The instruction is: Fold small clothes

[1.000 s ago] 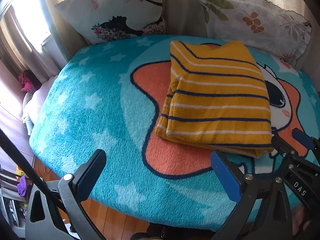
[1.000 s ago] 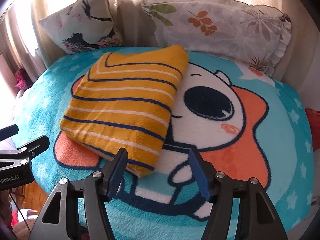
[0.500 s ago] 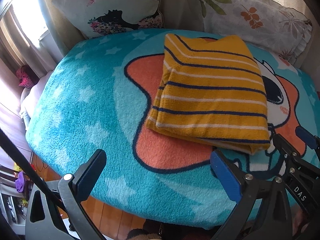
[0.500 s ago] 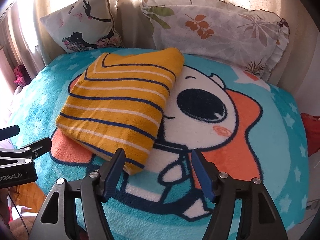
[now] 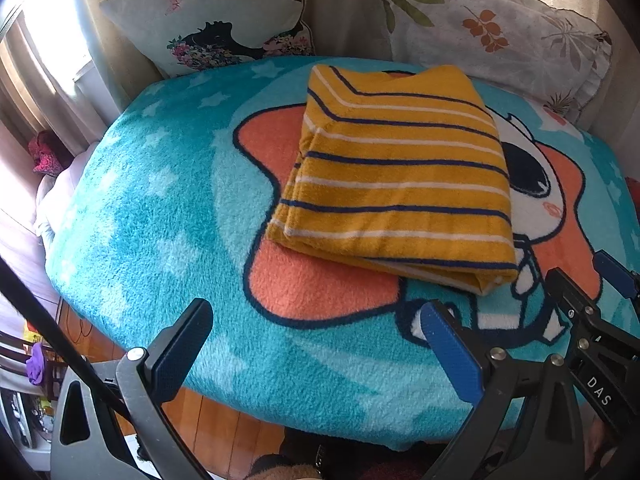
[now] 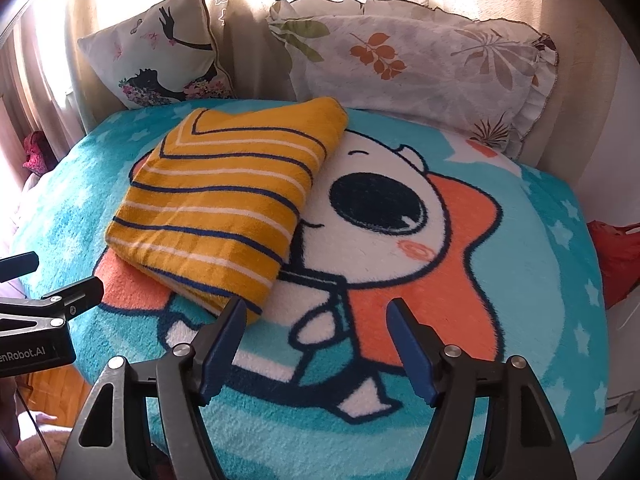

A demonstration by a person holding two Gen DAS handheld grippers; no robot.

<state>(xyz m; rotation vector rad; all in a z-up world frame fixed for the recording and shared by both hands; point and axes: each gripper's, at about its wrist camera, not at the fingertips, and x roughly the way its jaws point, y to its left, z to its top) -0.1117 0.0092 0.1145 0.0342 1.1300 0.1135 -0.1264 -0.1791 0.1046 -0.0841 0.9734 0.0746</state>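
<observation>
With the striped shirt [image 6: 224, 208] lying folded on the blanket [image 6: 540, 280], the right claw [image 6: 316, 344] is opening, nothing between its jaws, and the left claw [image 5: 316, 356] is hanging spread and empty, so both should be lifting clear without snagging the bundle.

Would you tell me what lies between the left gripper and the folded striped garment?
Only bare blanket, per the left wrist view, separates left gripper from garment.

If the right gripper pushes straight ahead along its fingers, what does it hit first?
Probably the bare cartoon blanket. The right gripper, its jaws opening and empty, aims just right of the folded striped garment; its near corner sits by the left finger, so depth is uncertain.
</observation>
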